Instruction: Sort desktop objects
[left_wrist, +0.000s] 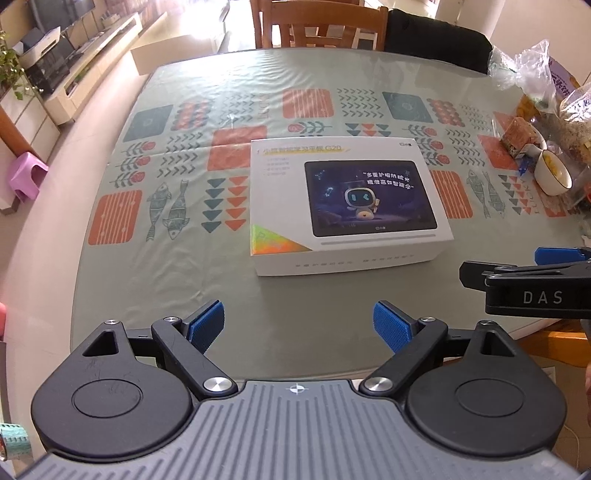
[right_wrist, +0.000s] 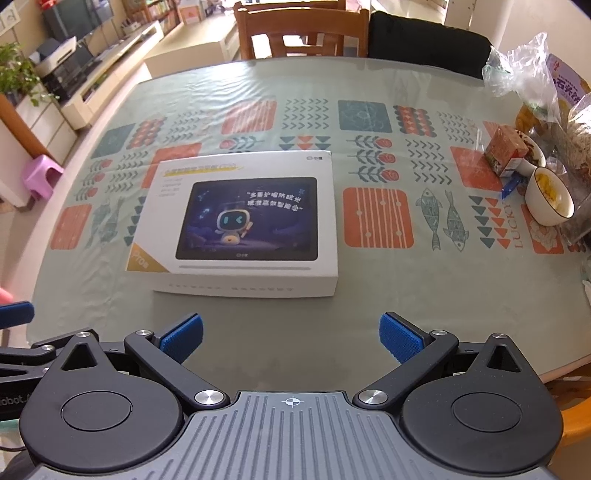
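A white tablet box (left_wrist: 347, 203) with a picture of a robot on a dark screen lies flat in the middle of the table; it also shows in the right wrist view (right_wrist: 243, 221). My left gripper (left_wrist: 298, 326) is open and empty, held above the near table edge, short of the box. My right gripper (right_wrist: 291, 338) is open and empty, also short of the box and to its right. Part of the right gripper (left_wrist: 532, 284) shows at the right edge of the left wrist view.
The table (right_wrist: 369, 310) has a patterned green cloth under glass. At its right side stand a white bowl (right_wrist: 549, 201), a small carton (right_wrist: 506, 151) and plastic food bags (right_wrist: 535, 74). Wooden chairs (right_wrist: 299, 31) stand at the far edge. A purple stool (right_wrist: 38, 175) is on the floor, left.
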